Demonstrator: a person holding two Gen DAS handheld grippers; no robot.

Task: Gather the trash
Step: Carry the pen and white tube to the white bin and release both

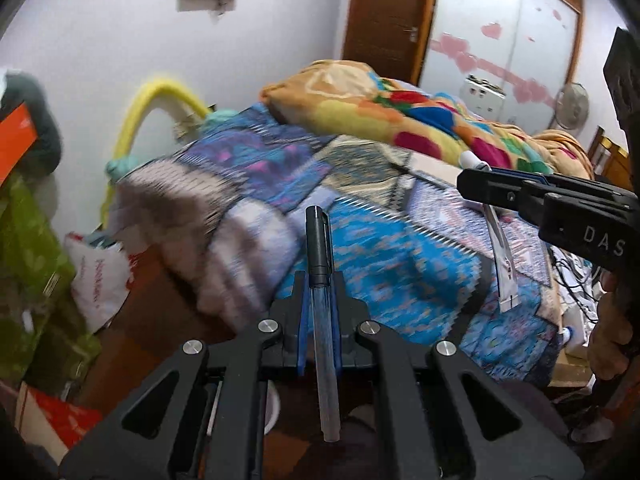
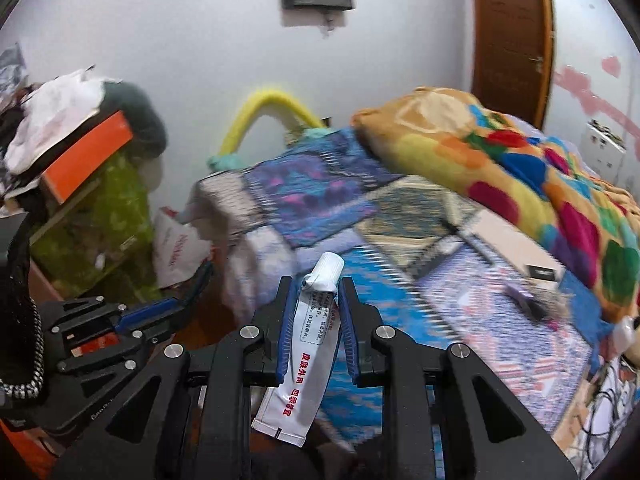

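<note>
Left gripper [image 1: 319, 280]: jaws clamped on a pen [image 1: 320, 264]. The pen has a black cap and a clear barrel; cap end sticks out past the fingertips, barrel end runs back toward the camera. The pen is held off the bed [image 1: 360, 240], above its near edge.

Right gripper [image 2: 314, 292]: jaws clamped on a white tube [image 2: 308, 340] w/ red and black print. The white cap points away from the camera; the flat crimped end hangs below the jaws. In the left wrist view the same tube [image 1: 502, 256] hangs down from the right gripper [image 1: 464, 178], over the bed's right part.

Ref. landmark: the bed, covered w/ a blue patchwork cover, blurred in both views.
- On the bed, far side: a bright multi-coloured blanket [image 2: 520, 160].
- On the bed, just in front of the blanket: a flat white item [image 2: 516, 240]; type cannot be told.
- Behind the bed's head: a yellow curved pipe [image 2: 272, 108] against the white wall.
- Left of the bed: a white plastic bag [image 2: 176, 248] w/ red print on the floor; further left, shelves draped in green cloth [image 2: 100, 220] w/ an orange box [image 2: 88, 156] on top.
- Beyond the bed, right: a brown door [image 1: 384, 16].
</note>
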